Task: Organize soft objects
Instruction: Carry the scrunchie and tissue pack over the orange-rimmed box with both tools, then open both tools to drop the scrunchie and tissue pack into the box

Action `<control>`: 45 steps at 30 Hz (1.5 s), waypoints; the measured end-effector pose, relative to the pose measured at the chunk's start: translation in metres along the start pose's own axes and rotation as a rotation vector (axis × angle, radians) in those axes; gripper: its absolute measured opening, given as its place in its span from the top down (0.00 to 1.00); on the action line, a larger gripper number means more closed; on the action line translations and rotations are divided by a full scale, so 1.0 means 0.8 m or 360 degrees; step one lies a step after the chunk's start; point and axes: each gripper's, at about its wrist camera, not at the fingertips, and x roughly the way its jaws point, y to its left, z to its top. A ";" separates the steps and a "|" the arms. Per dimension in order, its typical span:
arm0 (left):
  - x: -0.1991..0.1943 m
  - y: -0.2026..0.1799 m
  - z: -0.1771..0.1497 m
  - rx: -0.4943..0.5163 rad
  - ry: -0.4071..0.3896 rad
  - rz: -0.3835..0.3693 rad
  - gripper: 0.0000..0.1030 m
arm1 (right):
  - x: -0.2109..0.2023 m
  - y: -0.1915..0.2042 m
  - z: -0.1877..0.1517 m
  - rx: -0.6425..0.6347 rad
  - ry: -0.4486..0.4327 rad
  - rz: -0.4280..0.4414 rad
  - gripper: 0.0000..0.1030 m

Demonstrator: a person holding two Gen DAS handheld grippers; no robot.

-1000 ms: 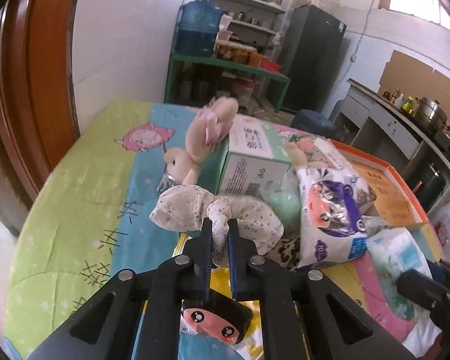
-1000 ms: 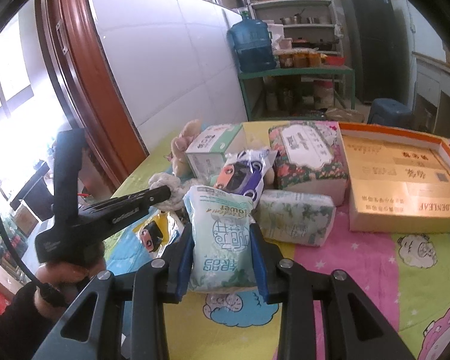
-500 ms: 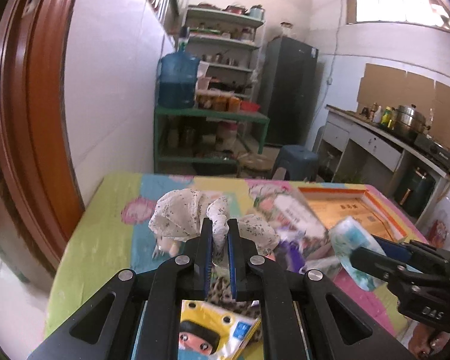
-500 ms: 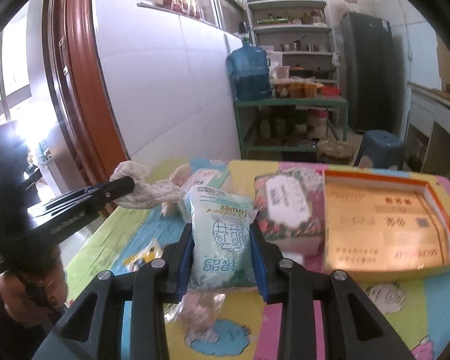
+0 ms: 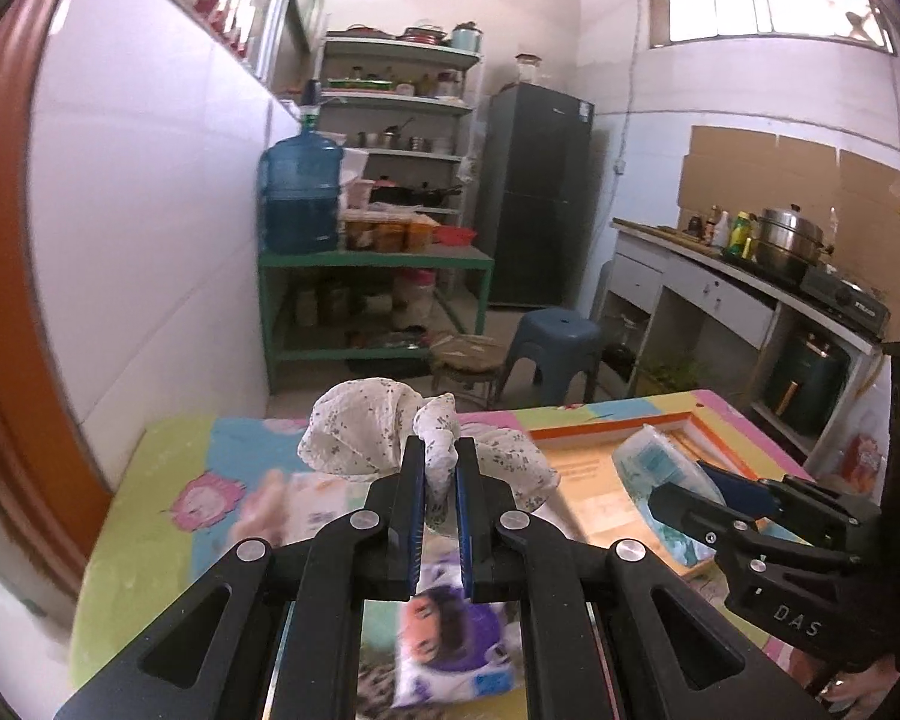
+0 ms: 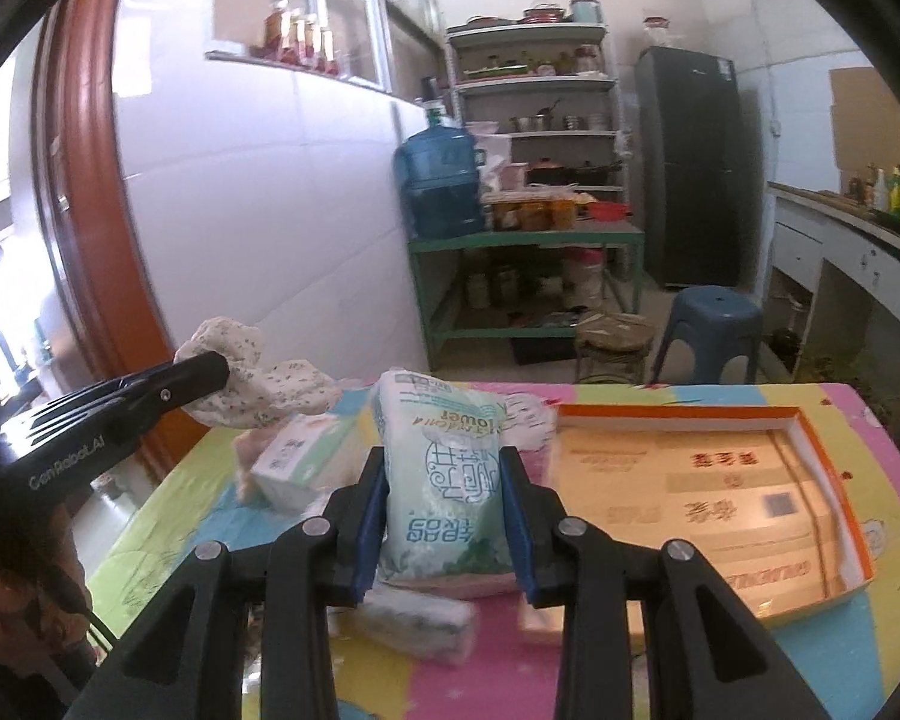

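My left gripper (image 5: 439, 459) is shut on a white floral cloth (image 5: 360, 441) and holds it high above the table; the cloth also shows in the right wrist view (image 6: 258, 387). My right gripper (image 6: 444, 474) is shut on a pale blue tissue pack (image 6: 441, 480), lifted above the table; it shows at the right of the left wrist view (image 5: 660, 474). The open orange box (image 6: 714, 498) lies on the table to the right of the pack.
On the colourful tablecloth (image 6: 168, 522) lie a green-white tissue box (image 6: 303, 462), a purple snack bag (image 5: 450, 642), another soft pack (image 6: 417, 630) and a pink plush toy (image 5: 258, 510). A white wall (image 5: 150, 240) runs along the left. A blue stool (image 6: 711, 327) stands beyond the table.
Both grippers have risen with their loads and tilted up, so the table sits lower in view. The right gripper has shifted toward the orange box.
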 end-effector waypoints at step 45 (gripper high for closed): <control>0.280 -0.254 -0.058 0.0135 0.0410 -0.0107 0.91 | 0.075 -0.306 -0.077 0.0336 0.0323 -0.0451 0.65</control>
